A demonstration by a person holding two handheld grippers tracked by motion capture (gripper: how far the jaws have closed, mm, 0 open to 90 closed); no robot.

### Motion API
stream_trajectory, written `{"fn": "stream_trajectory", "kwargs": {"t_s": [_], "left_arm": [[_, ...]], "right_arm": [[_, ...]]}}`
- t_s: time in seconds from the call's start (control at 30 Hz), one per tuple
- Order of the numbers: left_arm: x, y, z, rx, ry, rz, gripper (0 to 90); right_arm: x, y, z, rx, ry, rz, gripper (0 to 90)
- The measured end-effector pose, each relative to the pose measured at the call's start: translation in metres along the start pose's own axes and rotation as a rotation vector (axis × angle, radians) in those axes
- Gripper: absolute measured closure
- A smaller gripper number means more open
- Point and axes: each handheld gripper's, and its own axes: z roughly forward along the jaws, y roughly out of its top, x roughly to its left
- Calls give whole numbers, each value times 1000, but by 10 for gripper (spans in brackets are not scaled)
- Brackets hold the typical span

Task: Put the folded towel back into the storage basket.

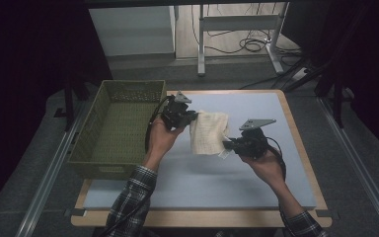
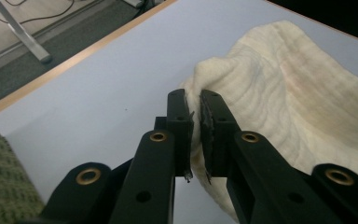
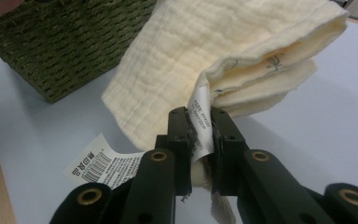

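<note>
Cream ribbed folded cloth (image 1: 208,132) mid-frame, pinched by left gripper (image 1: 193,116) and right gripper (image 1: 227,143), woven green basket (image 1: 109,148) left, pale blue table (image 1: 212,182), grey carpet.
</note>
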Motion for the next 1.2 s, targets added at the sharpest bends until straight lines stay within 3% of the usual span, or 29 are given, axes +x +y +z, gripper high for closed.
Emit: {"fn": "stream_trajectory", "kwargs": {"t_s": [0.43, 0.87, 1.2], "left_arm": [[21, -2, -31, -5, 58, -9, 830], [48, -9, -57, -11, 124, -37, 831], [64, -7, -82, -28, 167, -44, 831]], "right_arm": [[9, 23, 15, -10, 35, -6, 801], [28, 56, 36, -26, 48, -40, 801], [40, 79, 50, -43, 67, -38, 801]]}}
